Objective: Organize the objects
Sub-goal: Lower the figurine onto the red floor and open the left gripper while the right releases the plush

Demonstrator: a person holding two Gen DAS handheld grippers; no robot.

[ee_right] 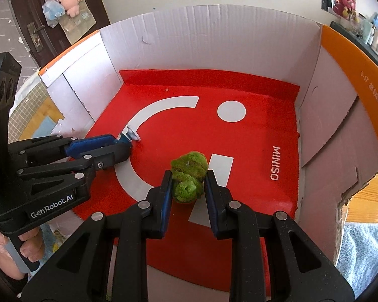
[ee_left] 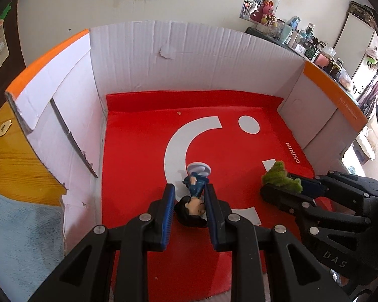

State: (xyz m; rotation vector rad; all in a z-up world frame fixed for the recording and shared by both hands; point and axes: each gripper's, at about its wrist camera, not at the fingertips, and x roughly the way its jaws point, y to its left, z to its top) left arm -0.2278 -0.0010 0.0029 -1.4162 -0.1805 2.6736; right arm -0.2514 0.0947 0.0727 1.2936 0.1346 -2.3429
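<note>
White cardboard box [ee_left: 128, 58], red liner: left gripper [ee_left: 190, 198] pinches figurine [ee_left: 192, 201] at 6 o'clock; right gripper [ee_right: 187, 186] pinches green plush [ee_right: 189, 176], likely for placing inside.

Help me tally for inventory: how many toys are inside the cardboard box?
2: a dark-haired figurine in the left claw, a fuzzy green toy in the right claw. None seem hidden.

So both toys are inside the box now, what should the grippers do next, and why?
Probably open and let go. The left hand-held gripper is shut on the little doll, and the right hand-held gripper is shut on the green fuzzy toy, both low over the red mat in the box.
</note>
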